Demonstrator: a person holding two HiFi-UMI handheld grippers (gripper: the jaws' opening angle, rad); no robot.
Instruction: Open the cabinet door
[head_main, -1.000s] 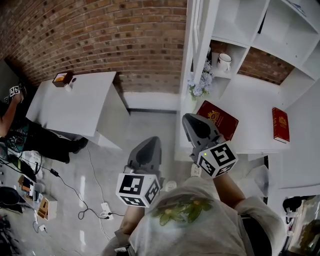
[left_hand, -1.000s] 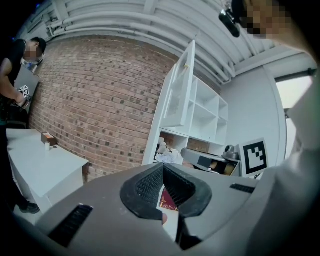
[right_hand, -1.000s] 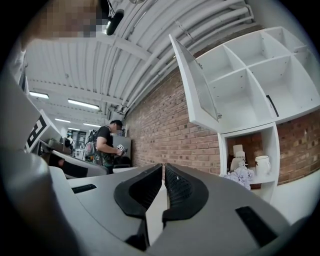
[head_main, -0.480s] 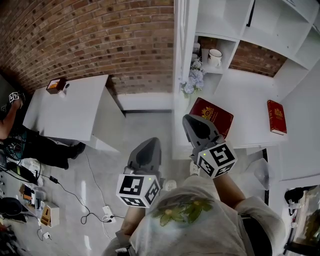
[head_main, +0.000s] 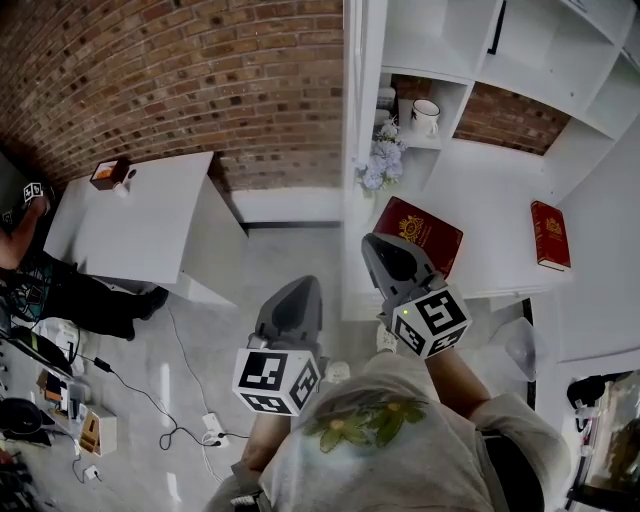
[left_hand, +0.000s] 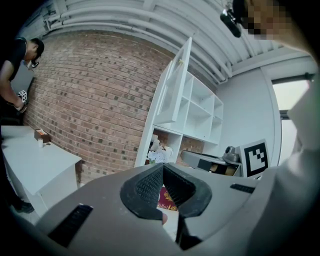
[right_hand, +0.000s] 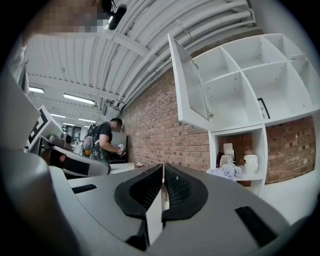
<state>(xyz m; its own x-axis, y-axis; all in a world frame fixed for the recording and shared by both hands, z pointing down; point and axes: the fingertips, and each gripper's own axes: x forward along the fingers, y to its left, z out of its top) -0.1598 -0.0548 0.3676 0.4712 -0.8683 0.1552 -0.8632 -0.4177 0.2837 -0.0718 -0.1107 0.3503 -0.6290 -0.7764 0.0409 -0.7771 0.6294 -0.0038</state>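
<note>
The white shelf cabinet stands against the brick wall, and its glass-paned door is swung out wide toward the room. The same door shows high in the right gripper view, and the door also shows in the left gripper view. My right gripper is held level in front of the cabinet's lower shelf, below the door and apart from it. Its jaws are shut on nothing. My left gripper hangs over the floor left of the cabinet, shut and empty.
A red book lies on the lower shelf just beyond my right gripper, a second red book further right. A mug and flowers fill a cubby. A white table and a person are left; cables cross the floor.
The head view has shifted, so the cabinet and door sit a little further left in the picture. Both grippers have kept their place and stayed shut.
</note>
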